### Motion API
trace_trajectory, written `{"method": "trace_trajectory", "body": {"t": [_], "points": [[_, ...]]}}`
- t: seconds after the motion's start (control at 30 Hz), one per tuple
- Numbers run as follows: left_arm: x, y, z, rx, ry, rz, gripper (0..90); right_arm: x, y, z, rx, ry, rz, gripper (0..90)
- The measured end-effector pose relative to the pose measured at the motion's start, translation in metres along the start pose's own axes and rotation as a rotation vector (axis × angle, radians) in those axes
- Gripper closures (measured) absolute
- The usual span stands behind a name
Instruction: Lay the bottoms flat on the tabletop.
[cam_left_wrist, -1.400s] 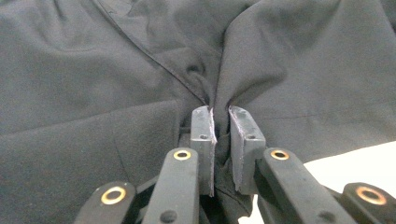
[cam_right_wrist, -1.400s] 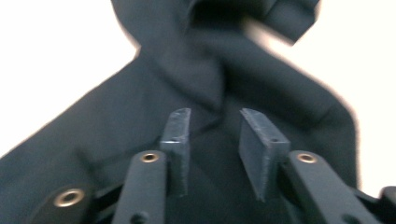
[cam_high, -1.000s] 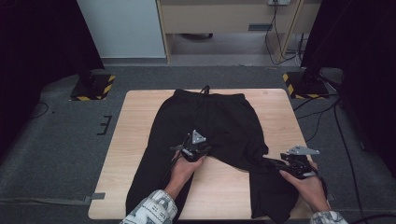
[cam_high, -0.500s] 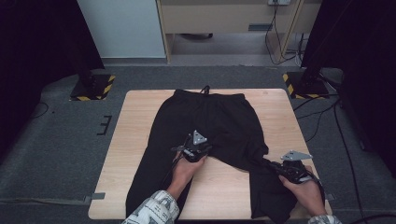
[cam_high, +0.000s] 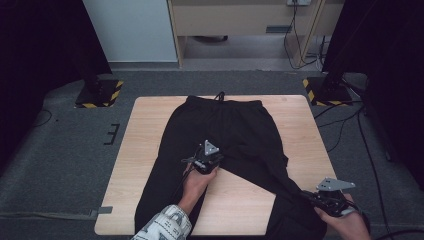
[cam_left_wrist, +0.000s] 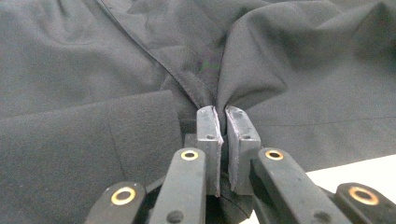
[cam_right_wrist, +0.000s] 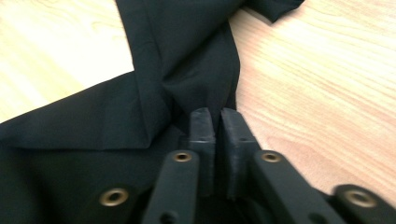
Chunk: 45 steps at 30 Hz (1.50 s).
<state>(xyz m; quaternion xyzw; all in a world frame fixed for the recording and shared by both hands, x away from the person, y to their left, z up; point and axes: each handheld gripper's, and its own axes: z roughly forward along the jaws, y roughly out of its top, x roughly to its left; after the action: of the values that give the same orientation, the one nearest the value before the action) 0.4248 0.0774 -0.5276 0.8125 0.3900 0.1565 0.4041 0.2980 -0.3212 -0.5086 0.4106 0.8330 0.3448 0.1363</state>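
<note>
Black trousers (cam_high: 235, 130) lie flat on the wooden table (cam_high: 145, 130), waistband at the far edge and legs toward me. My left gripper (cam_high: 209, 156) rests at the crotch. Its jaws have just been closing, and in the left gripper view (cam_left_wrist: 220, 114) they pinch a ridge of the black cloth (cam_left_wrist: 93, 70). My right gripper (cam_high: 311, 196) is near the table's front right corner, on the right trouser leg. Its jaws have eased open slightly, but in the right gripper view (cam_right_wrist: 217, 116) they still clamp a fold of that leg (cam_right_wrist: 187, 46), which is pulled taut.
Bare wood (cam_right_wrist: 317, 84) shows between the two legs and along both sides. On the grey floor behind the table stand two stand bases with yellow-black stripes (cam_high: 97, 92) (cam_high: 325, 90). Cables (cam_high: 350, 125) run past the right edge.
My right hand has moved toward the front right corner with the leg in its jaws, and the cloth is now stretched straight. The left hand has stayed at the crotch.
</note>
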Motion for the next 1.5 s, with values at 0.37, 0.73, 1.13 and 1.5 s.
{"method": "trace_trajectory", "body": {"t": [0.37, 0.73, 1.13, 1.5], "points": [[-0.006, -0.002, 0.003, 0.009, -0.030, 0.023, 82.7, -0.025, 0.045, 0.030, -0.073, -0.035, 0.082, 78.7], [-0.006, -0.005, 0.002, 0.004, -0.044, 0.013, 81.4, -0.021, 0.070, 0.074, -0.043, -0.070, 0.136, 72.1], [-0.008, -0.006, 0.003, 0.013, -0.042, 0.015, 79.6, 0.004, 0.086, 0.103, -0.043, -0.089, 0.145, 50.8], [-0.004, -0.006, -0.001, -0.004, -0.043, -0.009, 84.8, 0.010, 0.097, 0.116, -0.033, -0.098, 0.083, 83.9]]}}
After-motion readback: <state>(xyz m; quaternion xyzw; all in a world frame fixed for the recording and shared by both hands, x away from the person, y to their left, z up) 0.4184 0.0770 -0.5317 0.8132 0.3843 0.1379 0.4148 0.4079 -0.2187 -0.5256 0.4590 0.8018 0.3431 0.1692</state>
